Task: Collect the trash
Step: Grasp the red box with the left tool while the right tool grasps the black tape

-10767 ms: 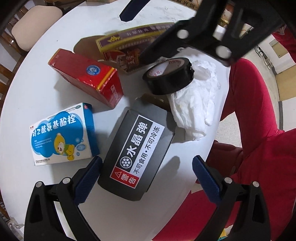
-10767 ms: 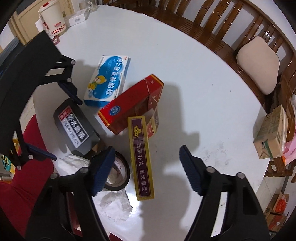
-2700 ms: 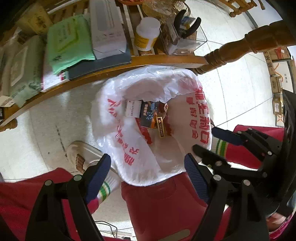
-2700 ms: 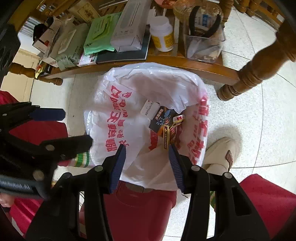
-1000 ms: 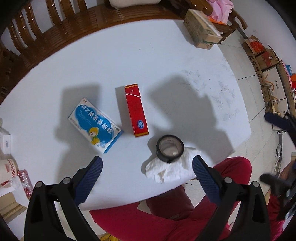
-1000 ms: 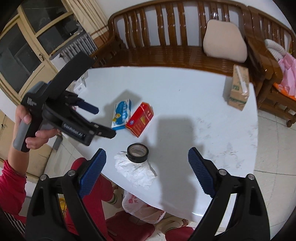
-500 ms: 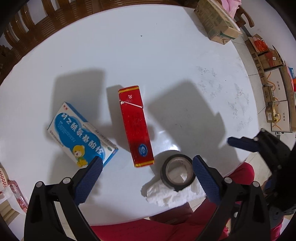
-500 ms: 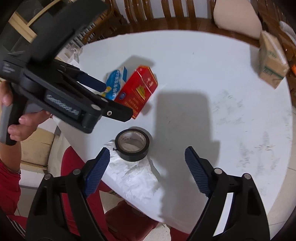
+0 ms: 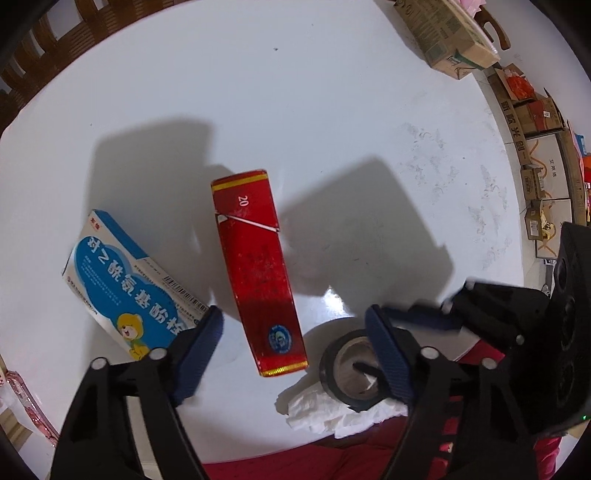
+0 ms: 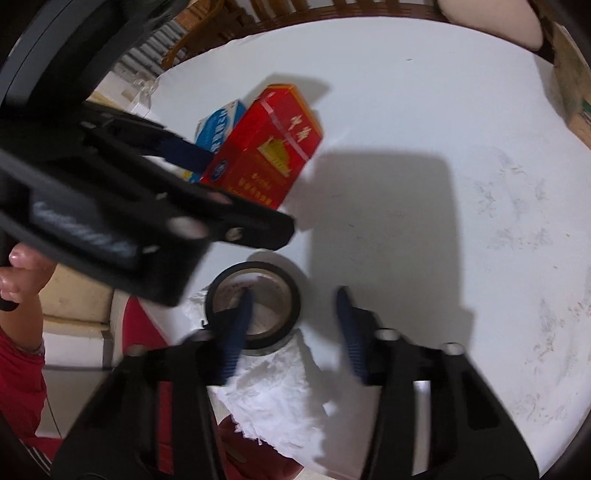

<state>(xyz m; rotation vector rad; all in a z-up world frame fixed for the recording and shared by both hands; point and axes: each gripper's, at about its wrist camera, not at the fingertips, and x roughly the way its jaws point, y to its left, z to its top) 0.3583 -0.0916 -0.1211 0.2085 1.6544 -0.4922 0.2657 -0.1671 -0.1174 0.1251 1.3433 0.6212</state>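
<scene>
A long red box [image 9: 260,271] lies on the white round table [image 9: 314,110], with a blue and white medicine box [image 9: 129,284] to its left. My left gripper [image 9: 295,332] is open, its fingers straddling the red box's near end. A black tape roll [image 10: 255,304] sits on a crumpled white tissue [image 10: 273,398] at the table's near edge. My right gripper [image 10: 291,317] is open, with its left finger over the roll's hole and its right finger outside the roll. The red box [image 10: 266,147] also shows in the right wrist view.
A cardboard box [image 9: 447,33] stands at the table's far right edge. Wooden chairs [image 9: 33,55] ring the far side. Stacked cartons [image 9: 535,122] sit on the floor to the right. The person's red-clad legs [image 9: 332,461] are below the near edge.
Both grippers have dropped closer to the table. The left now straddles the red box's end; the right has come down around the tape roll and narrowed its opening.
</scene>
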